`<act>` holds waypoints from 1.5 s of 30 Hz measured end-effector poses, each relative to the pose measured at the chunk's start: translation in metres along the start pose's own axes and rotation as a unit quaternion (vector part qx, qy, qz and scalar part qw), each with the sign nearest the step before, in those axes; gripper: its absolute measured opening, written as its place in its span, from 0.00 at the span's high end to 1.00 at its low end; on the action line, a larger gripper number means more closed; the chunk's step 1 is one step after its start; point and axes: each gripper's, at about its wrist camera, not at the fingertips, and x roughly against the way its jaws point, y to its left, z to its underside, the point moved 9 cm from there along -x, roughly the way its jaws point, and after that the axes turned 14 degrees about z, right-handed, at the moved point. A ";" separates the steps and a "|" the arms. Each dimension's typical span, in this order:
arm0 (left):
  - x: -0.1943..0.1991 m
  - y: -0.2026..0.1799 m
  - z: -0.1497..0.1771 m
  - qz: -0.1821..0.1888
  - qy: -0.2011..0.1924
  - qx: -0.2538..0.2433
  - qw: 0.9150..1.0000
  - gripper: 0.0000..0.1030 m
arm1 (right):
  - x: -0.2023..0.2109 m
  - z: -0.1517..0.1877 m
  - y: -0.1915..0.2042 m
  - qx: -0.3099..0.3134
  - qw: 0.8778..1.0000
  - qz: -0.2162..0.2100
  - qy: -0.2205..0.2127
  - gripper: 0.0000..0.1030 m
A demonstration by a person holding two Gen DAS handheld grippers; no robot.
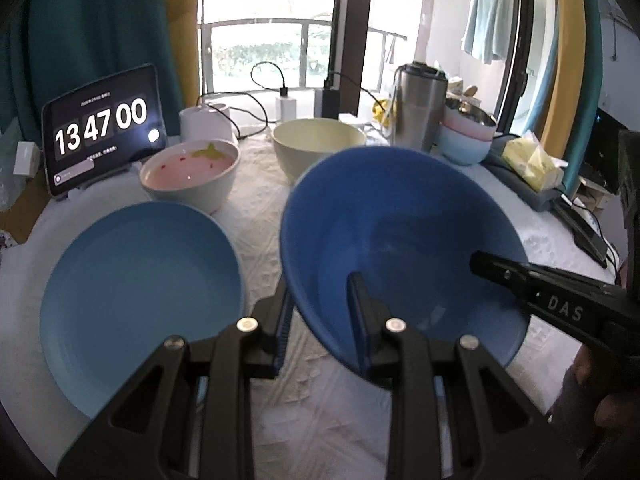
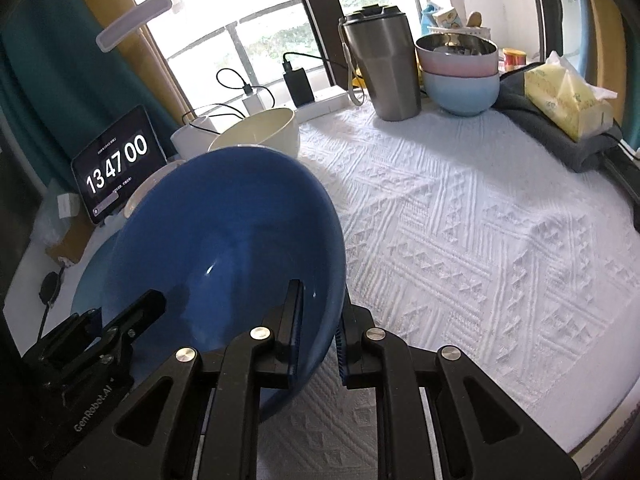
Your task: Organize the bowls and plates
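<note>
The light blue plate point(image 1: 140, 300) lies flat on the desk point(image 2: 480, 240) at the left. Just right of it, the dark blue bowl point(image 1: 400, 248) is held tilted above the desk. The left hand-held gripper point(image 1: 320, 312) pinches its near-left rim; the right hand-held gripper point(image 2: 318, 320) pinches its right rim.

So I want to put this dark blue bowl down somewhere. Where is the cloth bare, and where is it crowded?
The widest bare patch of white cloth lies right of the dark blue bowl, in front of the steel tumbler and tissue pack. The left is crowded: light blue plate, pink bowl, cream bowl.
</note>
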 end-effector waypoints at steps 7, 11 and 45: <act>0.008 0.007 -0.006 -0.001 -0.011 0.002 1.000 0.73 | 0.004 -0.002 0.001 -0.001 1.000 0.011 -0.001 0.84; 0.011 0.009 -0.009 -0.005 -0.017 0.000 1.000 0.73 | 0.008 -0.005 0.003 -0.001 1.000 0.014 -0.005 0.83; 0.045 0.028 -0.031 -0.004 -0.045 0.025 0.999 0.72 | 0.035 -0.020 0.016 0.006 0.999 0.031 -0.011 0.63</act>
